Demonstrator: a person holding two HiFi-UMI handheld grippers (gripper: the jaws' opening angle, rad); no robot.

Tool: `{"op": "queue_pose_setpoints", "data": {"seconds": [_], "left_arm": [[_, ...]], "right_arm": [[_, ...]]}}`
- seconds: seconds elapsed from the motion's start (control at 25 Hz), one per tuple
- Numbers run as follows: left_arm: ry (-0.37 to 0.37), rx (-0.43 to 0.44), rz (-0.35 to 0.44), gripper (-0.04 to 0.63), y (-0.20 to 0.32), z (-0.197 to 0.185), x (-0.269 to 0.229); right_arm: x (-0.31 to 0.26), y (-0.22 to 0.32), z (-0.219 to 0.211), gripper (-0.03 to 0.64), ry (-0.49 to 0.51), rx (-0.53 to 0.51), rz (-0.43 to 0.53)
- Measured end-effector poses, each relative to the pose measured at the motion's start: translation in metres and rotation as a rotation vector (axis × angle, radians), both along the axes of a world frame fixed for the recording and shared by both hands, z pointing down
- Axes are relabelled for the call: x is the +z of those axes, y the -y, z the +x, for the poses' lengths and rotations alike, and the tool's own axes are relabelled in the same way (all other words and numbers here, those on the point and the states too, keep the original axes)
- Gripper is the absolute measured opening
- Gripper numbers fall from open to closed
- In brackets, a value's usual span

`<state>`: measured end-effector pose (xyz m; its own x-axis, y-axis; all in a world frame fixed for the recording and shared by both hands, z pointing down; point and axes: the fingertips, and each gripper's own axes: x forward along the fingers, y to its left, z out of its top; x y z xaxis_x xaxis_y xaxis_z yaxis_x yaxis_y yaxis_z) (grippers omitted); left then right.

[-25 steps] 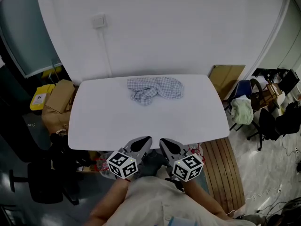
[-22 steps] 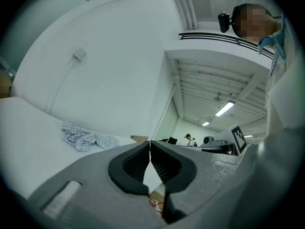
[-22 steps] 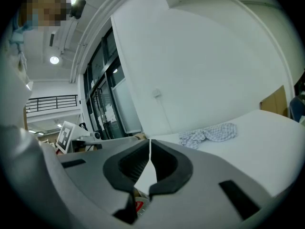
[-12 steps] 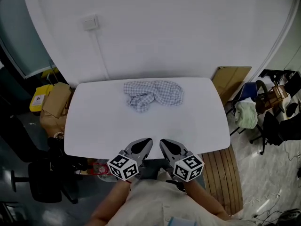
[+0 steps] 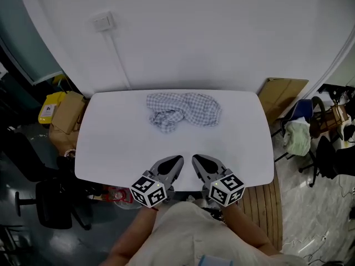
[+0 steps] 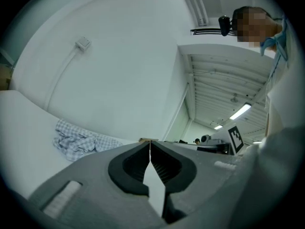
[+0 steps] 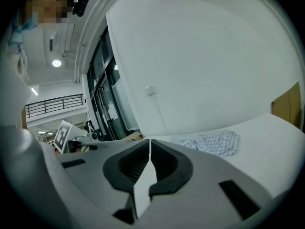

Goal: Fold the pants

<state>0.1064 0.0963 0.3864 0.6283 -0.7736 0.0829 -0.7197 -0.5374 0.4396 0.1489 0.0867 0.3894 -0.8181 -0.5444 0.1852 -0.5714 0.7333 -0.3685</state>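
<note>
A crumpled pair of blue-and-white checked pants (image 5: 183,110) lies in a heap at the far middle of the white table (image 5: 111,143). The same heap of pants (image 6: 76,143) shows in the left gripper view and the pants (image 7: 209,141) in the right gripper view. Both grippers hover side by side over the table's near edge, well short of the cloth. The left gripper (image 5: 176,160) is shut and empty, jaw tips touching. Just to its right, the right gripper (image 5: 196,159) is also shut with nothing in it.
A white wall with a socket (image 5: 102,22) rises behind the table. Cardboard boxes (image 5: 69,112) and a yellow item (image 5: 51,105) stand at the left. A flat cardboard sheet (image 5: 283,93), chairs with cloth (image 5: 299,134) and a wooden pallet (image 5: 269,204) sit at the right.
Both grippers have moved forward from in front of the table to over its near edge, closer to the pants. Their jaws stayed shut.
</note>
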Motion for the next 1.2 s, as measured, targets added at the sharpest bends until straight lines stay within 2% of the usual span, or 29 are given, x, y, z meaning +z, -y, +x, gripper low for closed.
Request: {"op": "queue_pose_setpoints", "data": {"seconds": [0.24, 0.52, 0.88, 1.2], "left_arm": [[-0.006, -0.016, -0.024, 0.012, 0.014, -0.013, 0.01], [-0.014, 0.006, -0.051, 0.012, 0.043, -0.036, 0.02], [-0.042, 0.032, -0.069, 0.012, 0.063, -0.071, 0.027], [-0.039, 0.104, -0.05, 0.012, 0.077, -0.088, 0.027]], "right_arm": [[0.01, 0.014, -0.015, 0.018, -0.007, -0.025, -0.026], [0.016, 0.035, -0.038, 0.018, -0.032, -0.013, -0.045], [0.021, 0.056, -0.066, 0.018, -0.042, 0.044, -0.072], [0.021, 0.07, -0.085, 0.018, -0.059, 0.098, -0.051]]}}
